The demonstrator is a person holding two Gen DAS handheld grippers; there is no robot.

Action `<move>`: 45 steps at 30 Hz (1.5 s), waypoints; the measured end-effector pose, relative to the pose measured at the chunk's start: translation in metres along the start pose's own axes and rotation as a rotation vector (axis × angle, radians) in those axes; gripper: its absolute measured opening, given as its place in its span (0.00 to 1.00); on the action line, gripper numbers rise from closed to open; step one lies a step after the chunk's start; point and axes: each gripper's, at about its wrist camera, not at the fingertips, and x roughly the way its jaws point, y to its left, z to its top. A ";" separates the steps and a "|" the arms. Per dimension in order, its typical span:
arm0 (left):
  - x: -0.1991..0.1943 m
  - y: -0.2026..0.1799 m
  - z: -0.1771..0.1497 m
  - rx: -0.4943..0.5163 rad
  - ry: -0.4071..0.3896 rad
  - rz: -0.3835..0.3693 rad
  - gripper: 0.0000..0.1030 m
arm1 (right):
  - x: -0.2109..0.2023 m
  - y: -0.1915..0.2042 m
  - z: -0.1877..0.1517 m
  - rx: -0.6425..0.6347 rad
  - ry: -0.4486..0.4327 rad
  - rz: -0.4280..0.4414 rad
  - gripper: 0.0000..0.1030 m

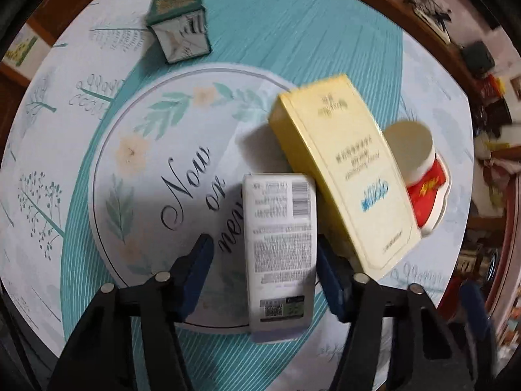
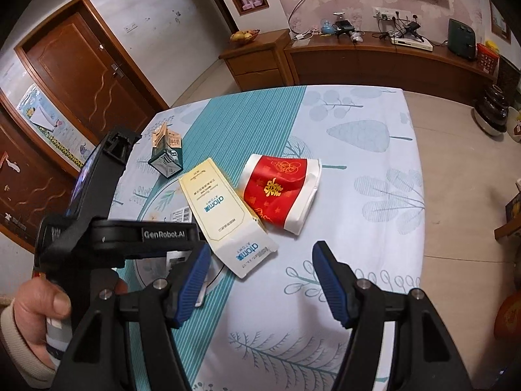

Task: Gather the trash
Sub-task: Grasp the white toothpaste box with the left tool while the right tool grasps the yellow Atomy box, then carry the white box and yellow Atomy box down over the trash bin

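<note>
A white printed box (image 1: 280, 244) lies flat on the tablecloth between the fingers of my left gripper (image 1: 263, 239), which points straight down. Its right pad touches the box's side; a gap shows at the left pad, so it is open. A long yellow carton (image 1: 342, 169) leans across the white box's far corner. A flattened red paper cup (image 1: 423, 176) lies beyond it. A green milk carton (image 1: 177, 29) stands at the far left. My right gripper (image 2: 262, 247) hovers open over bare cloth, short of the yellow carton (image 2: 215, 202) and the red cup (image 2: 280, 189).
A hand (image 2: 39, 306) holds the left tool's black body (image 2: 130, 234) at the left of the right wrist view. The table's far edge (image 2: 325, 87) faces a wooden cabinet (image 2: 374, 62) and a door (image 2: 88, 65). Floor (image 2: 456, 150) lies to the right.
</note>
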 end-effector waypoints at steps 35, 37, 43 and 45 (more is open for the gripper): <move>-0.033 0.112 -0.029 -0.067 -0.076 0.000 0.33 | 0.100 0.085 0.012 -0.337 0.150 -0.058 0.71; -0.036 0.119 -0.032 -0.061 -0.084 0.002 0.33 | 0.103 0.088 0.008 -0.357 0.152 -0.081 0.71; -0.051 0.133 -0.049 -0.010 -0.122 0.014 0.33 | 0.100 0.079 0.004 -0.234 0.168 -0.058 0.51; -0.056 0.136 -0.054 0.013 -0.134 0.016 0.33 | 0.095 0.077 0.001 -0.189 0.171 -0.049 0.50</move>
